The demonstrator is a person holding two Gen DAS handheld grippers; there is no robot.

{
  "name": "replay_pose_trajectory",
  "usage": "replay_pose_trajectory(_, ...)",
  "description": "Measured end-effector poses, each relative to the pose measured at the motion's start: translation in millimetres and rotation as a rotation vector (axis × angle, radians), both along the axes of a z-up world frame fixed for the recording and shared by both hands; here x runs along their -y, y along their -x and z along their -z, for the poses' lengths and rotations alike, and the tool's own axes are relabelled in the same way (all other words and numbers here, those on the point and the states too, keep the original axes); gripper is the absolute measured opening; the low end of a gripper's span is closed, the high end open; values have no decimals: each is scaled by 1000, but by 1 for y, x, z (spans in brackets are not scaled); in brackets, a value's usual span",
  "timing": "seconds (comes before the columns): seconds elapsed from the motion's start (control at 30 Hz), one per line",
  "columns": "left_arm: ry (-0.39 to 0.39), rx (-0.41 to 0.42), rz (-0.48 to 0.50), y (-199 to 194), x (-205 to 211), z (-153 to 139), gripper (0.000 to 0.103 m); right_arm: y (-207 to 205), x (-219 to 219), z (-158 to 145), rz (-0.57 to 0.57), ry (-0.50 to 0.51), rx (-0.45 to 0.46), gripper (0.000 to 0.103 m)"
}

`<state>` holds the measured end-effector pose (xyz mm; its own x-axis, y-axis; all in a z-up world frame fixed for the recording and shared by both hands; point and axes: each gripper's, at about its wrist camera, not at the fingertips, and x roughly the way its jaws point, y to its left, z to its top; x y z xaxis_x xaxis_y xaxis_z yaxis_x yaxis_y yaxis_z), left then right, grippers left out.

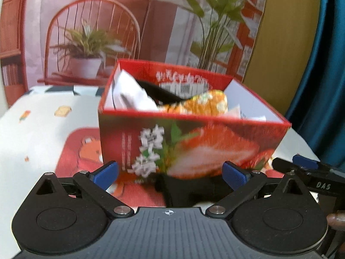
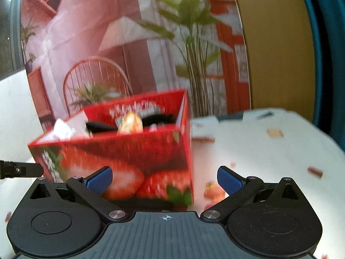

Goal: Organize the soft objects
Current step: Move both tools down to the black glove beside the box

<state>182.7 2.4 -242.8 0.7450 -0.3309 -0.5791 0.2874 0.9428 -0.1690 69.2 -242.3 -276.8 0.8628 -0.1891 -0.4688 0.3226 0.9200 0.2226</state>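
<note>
Both grippers sit low at the tabletop (image 1: 43,116) edge, facing the red strawberry box (image 1: 189,142). The left gripper (image 1: 170,172) has its blue-padded fingers (image 1: 105,173) spread wide, nothing between them. Same story for the right gripper (image 2: 165,180): fingers apart, holding nothing, with the box's right corner straight ahead.

The box stands upright and open on the patterned cloth, and it is already filling. A white crumpled piece (image 1: 129,92) leans at the left inside, a black soft item (image 1: 159,95) lies across the middle, and an orange floral piece (image 1: 200,104) pokes above the front wall. In the left wrist view a dark soft thing (image 1: 185,192) lies on the cloth just in front of the box, low between the open fingers. It looks like the next candidate, though blur hides what it is.

To do this well, I'd say drop the left fingers down around that dark item, close on its bulk rather than a loose edge, lift clear of the front wall, and release over the free space at the box's right. Keep the right gripper off the box so it doesn't slide.
</note>
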Motion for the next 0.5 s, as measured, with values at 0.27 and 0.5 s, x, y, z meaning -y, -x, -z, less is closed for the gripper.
replay_pose_trajectory(0.27,20,-72,-2,-2,-1,27,92,-11,-8,25,-33,5,-95,102)
replay_pose_trajectory(0.5,49,-103,12,-6,-2,44,68,-20,-10,39,-64,-10,-148,96)
